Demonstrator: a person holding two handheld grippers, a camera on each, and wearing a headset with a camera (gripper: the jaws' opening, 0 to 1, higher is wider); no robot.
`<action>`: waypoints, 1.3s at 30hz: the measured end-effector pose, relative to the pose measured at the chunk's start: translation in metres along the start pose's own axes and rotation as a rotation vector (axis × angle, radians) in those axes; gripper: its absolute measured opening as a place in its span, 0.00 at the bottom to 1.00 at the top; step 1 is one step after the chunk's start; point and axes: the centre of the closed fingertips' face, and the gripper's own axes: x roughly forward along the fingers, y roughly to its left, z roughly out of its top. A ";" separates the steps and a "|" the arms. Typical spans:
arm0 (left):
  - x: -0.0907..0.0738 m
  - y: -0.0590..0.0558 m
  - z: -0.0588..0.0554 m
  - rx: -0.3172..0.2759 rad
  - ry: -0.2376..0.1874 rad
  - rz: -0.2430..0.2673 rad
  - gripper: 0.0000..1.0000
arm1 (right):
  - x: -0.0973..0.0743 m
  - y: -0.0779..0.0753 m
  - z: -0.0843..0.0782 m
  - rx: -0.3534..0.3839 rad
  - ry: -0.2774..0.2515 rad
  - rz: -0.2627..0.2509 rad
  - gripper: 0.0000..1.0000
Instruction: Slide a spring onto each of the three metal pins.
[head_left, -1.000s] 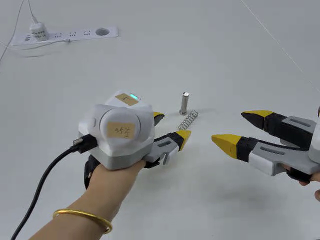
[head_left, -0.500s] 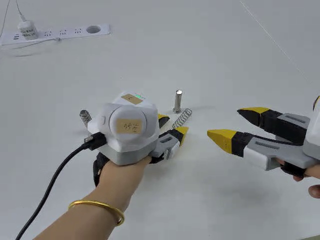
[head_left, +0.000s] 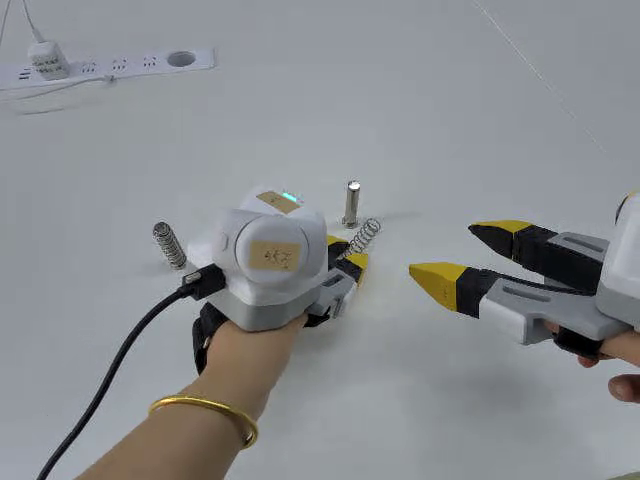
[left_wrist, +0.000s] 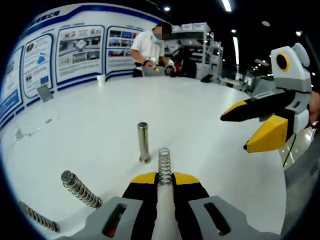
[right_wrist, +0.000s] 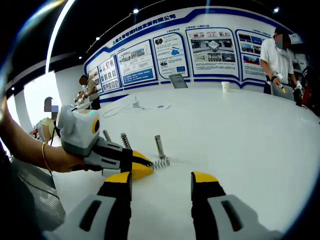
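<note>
Spring (head_left: 362, 238) sits pinched at its near end between the yellow tips of the left gripper (head_left: 345, 255), which is clenched on it low over the white table (head_left: 420, 110). The spring slants up and away from the jaws toward the bare pin (head_left: 351, 202), a short metal post standing upright just beyond. In the left gripper view the spring's free end lies close beside the pin's base, though contact is hard to judge. Left of that gripper stands a sprung pin (head_left: 168, 245), already wearing its coil. The left gripper view shows a second sprung pin (left_wrist: 37, 217) near the lower edge. The right gripper (head_left: 440, 250) hovers off to the right, well apart from the spring, its jaws spread wide and grasping nothing. A power strip (head_left: 110, 68) lies at the table's far left.
</note>
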 end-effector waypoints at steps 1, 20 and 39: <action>0.000 0.000 0.000 0.004 0.000 0.000 0.12 | 0.000 0.000 0.000 0.002 -0.001 0.000 0.49; -0.025 -0.013 0.023 0.063 -0.074 -0.033 0.10 | -0.001 0.003 0.023 0.115 -0.058 -0.001 0.52; -0.071 -0.017 0.048 0.029 -0.193 -0.030 0.10 | 0.012 0.027 0.051 0.254 -0.111 0.078 0.44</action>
